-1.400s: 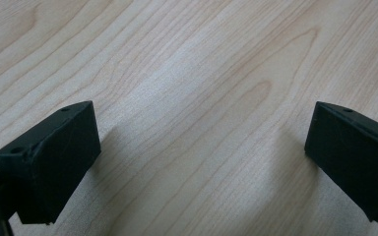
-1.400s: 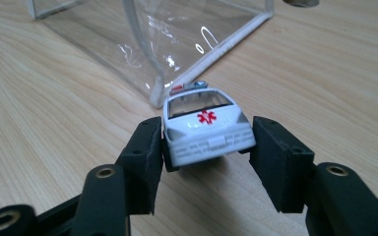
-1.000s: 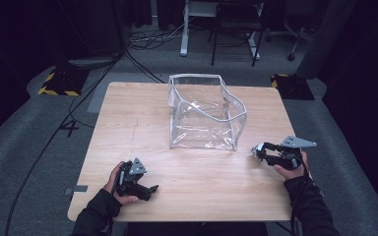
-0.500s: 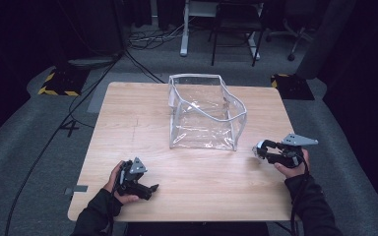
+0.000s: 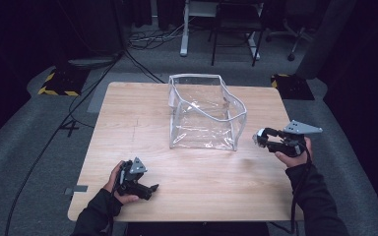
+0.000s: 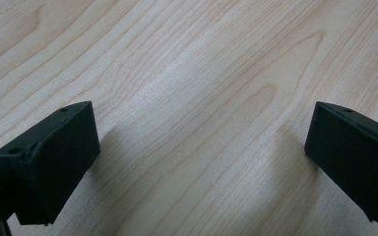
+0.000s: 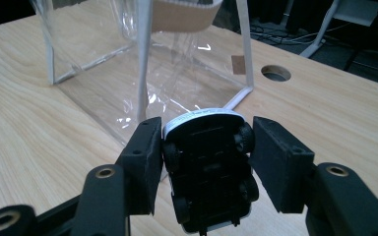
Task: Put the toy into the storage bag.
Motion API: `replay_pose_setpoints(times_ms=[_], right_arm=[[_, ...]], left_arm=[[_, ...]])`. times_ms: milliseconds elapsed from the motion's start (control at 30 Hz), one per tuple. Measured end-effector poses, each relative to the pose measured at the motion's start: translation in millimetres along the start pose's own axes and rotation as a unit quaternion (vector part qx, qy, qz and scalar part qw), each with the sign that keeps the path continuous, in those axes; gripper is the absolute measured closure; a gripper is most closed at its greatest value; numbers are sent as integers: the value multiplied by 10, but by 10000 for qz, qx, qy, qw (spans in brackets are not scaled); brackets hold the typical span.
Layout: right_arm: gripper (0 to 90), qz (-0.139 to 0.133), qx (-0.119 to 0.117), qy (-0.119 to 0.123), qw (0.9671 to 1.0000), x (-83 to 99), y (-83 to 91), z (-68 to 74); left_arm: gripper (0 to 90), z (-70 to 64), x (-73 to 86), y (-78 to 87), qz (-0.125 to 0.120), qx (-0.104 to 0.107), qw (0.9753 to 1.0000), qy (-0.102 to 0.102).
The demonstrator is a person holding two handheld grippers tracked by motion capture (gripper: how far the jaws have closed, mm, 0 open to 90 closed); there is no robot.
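Wooden worktop [image 5: 202,167]: your right gripper [image 7: 204,147] clamps its fingers on an upturned toy car [image 7: 209,167] beside the clear bag [image 5: 204,115]; your left gripper [image 6: 202,147] rests, fingers spread wide.

black-bottomed white toy car [image 7: 209,167]

- The clear bag [image 5: 204,113] stands open-topped at the far middle of the table [image 5: 128,123], the one obstacle on it.
- Left of the bag, bare wood gives open passage.
- The right gripper [image 5: 259,138], clamping a toy car [image 7: 209,167], sits just beside the bag's near right corner.
- The left gripper [image 5: 150,189] hangs over bare wood, jaws apart.
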State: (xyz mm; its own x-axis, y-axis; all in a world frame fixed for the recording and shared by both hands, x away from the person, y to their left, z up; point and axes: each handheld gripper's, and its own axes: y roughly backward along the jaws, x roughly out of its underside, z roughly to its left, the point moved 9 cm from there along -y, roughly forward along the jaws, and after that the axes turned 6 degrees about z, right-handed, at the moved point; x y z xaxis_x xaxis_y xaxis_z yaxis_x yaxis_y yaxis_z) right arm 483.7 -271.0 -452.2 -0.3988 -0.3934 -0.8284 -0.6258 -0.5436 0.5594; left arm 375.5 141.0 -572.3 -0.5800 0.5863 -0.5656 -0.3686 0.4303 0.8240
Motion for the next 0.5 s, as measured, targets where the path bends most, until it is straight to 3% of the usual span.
replay_pose_setpoints(times_ms=[500], right_arm=[[472,-263,68,63,9996,-444,121,-38]], left_arm=[[3,0,-2,0,-7,0,10000,-4]])
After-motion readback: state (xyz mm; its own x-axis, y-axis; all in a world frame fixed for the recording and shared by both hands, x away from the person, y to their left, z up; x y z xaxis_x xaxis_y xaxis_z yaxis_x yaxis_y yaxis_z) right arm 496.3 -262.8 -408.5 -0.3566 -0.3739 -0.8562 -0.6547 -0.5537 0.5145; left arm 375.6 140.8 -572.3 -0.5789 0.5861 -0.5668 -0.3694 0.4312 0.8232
